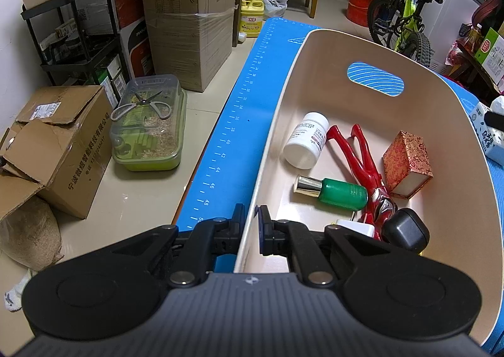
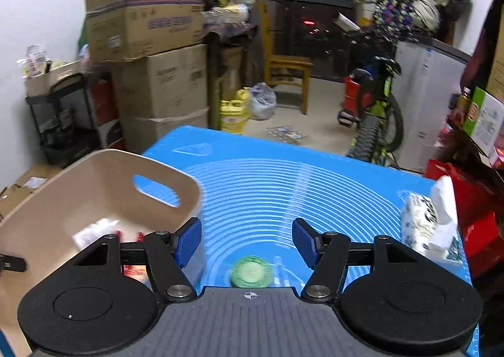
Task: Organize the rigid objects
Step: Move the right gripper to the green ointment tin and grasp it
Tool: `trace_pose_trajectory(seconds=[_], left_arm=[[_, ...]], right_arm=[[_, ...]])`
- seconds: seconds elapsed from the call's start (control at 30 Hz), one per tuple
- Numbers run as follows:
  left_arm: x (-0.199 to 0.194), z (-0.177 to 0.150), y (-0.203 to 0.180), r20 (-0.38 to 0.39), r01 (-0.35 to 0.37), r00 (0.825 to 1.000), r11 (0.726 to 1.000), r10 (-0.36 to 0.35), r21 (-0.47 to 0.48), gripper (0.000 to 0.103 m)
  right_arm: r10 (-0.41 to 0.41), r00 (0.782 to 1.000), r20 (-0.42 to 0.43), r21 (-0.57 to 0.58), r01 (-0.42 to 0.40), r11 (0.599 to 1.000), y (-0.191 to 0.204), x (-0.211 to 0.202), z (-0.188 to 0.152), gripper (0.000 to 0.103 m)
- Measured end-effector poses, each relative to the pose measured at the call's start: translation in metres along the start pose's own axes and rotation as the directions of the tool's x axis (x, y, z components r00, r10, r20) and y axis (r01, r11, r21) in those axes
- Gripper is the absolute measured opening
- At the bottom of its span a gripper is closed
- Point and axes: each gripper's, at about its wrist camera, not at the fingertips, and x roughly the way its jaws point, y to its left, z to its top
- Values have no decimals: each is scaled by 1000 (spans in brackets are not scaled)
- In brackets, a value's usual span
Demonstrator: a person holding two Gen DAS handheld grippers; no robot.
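Observation:
My left gripper (image 1: 251, 224) is shut on the near left wall of the beige bin (image 1: 283, 99), one finger outside, one inside. In the bin lie a white pill bottle (image 1: 305, 139), a green bottle with a gold cap (image 1: 334, 193), a red toy figure (image 1: 365, 168), a red patterned box (image 1: 408, 165), a black case (image 1: 406, 229) and a white plug (image 1: 352, 226). My right gripper (image 2: 247, 239) is open above the blue mat (image 2: 283, 174), just right of the bin (image 2: 94, 177). A green round object (image 2: 251, 271) lies on the mat below its fingers.
A tissue pack (image 2: 428, 224) lies at the mat's right edge and also shows in the left wrist view (image 1: 488, 133). Cardboard boxes (image 1: 189, 26), a clear-lidded tub with scissors (image 1: 148, 127), a black cart (image 1: 72, 36), a chair (image 2: 283, 67) and a bicycle (image 2: 375, 124) stand on the floor around the table.

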Motion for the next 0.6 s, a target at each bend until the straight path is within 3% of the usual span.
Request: trace_pose_trajectory(seconds=[0.2,0.6], left_arm=[[0,0,0,0,0,1000,1000,0,1,10],[0,0,0,0,-1,1000,1000,1,1,10]], right_arm=[[-24,999,-48,-8,24,1000,-12,28,-17,71],[1,994,-106,-46,-6,999,-2,69,-44,76]])
